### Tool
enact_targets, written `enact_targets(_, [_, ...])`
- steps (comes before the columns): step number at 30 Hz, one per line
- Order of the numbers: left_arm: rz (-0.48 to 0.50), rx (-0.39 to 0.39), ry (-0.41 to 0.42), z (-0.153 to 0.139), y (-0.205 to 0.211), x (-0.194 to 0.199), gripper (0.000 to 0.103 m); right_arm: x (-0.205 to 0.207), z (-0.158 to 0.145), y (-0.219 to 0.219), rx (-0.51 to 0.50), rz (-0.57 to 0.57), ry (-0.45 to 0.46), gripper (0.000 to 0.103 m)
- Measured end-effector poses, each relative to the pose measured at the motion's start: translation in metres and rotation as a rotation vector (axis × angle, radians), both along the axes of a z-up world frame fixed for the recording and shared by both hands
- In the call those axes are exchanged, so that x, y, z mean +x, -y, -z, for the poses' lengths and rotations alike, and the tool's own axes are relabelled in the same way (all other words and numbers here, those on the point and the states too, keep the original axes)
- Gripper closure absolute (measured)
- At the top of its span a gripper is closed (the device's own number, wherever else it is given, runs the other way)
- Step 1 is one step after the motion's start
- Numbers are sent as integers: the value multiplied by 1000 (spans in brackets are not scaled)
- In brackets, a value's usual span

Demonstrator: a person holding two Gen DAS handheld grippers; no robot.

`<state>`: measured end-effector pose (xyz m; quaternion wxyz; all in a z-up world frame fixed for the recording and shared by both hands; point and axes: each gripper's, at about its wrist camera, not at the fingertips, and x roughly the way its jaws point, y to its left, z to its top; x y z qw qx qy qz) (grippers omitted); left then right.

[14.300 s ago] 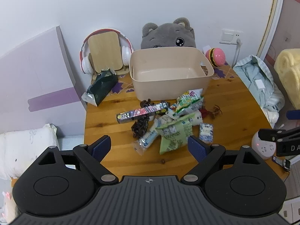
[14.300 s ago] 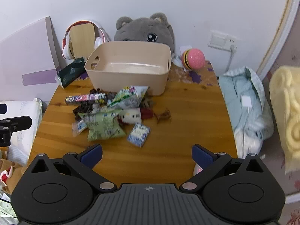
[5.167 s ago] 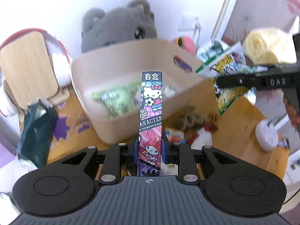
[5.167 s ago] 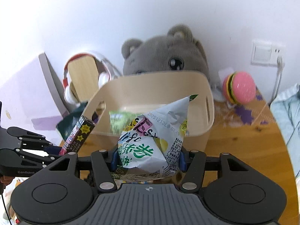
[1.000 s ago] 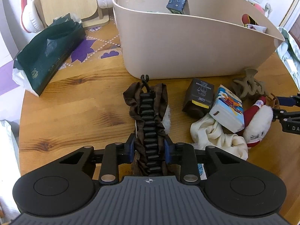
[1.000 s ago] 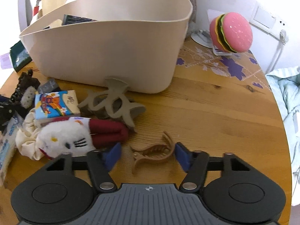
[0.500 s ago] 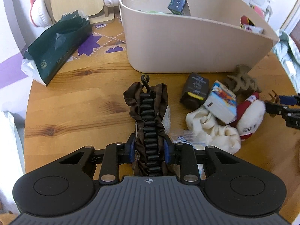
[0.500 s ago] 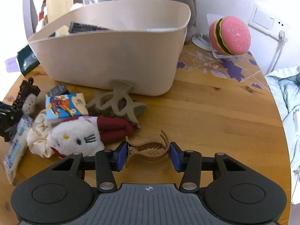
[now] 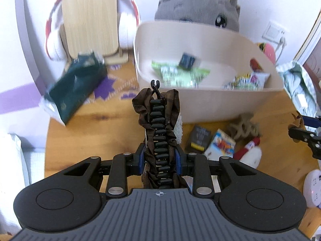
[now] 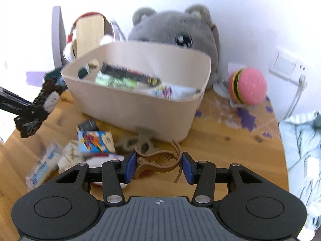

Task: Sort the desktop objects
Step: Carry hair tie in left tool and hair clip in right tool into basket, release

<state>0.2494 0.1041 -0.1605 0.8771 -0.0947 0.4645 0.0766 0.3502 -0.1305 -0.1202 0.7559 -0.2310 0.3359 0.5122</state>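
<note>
A round wooden table carries a beige bin at its far side, already holding snack packs. A grey plush sits behind the bin at 12 o'clock. The left gripper is clamped on a brown hair clip with a black comb, held above the table. The right gripper is clamped on a tan claw clip. Loose items lie before the bin at 7 o'clock.

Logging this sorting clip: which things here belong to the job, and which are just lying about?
Job: brown hair clip in left hand-held gripper; tan claw clip in right hand-held gripper; beige bin; small colourful box.

Lying about: grey plush; headphones; burger toy.
</note>
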Motion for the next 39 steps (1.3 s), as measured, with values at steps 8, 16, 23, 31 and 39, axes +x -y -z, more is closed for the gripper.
enact_targets(8, [-45, 30, 103, -41, -10, 8, 74, 4, -43, -3, 106, -5, 16, 58])
enact_targets(16, [-4, 50, 180, -70, -6, 45, 74, 15, -77, -31, 193, -4, 40, 58])
enact_targets(23, [39, 56, 205, -76, 8, 91, 74, 39, -93, -63, 230, -8, 80, 58])
enact_targets(31, [79, 70, 109, -50, 20, 134, 74, 52, -81, -111, 189, 4, 88, 58])
enact_targets(39, [66, 57, -19, -15, 27, 154, 74, 60, -37, -139, 88, 59, 39, 58])
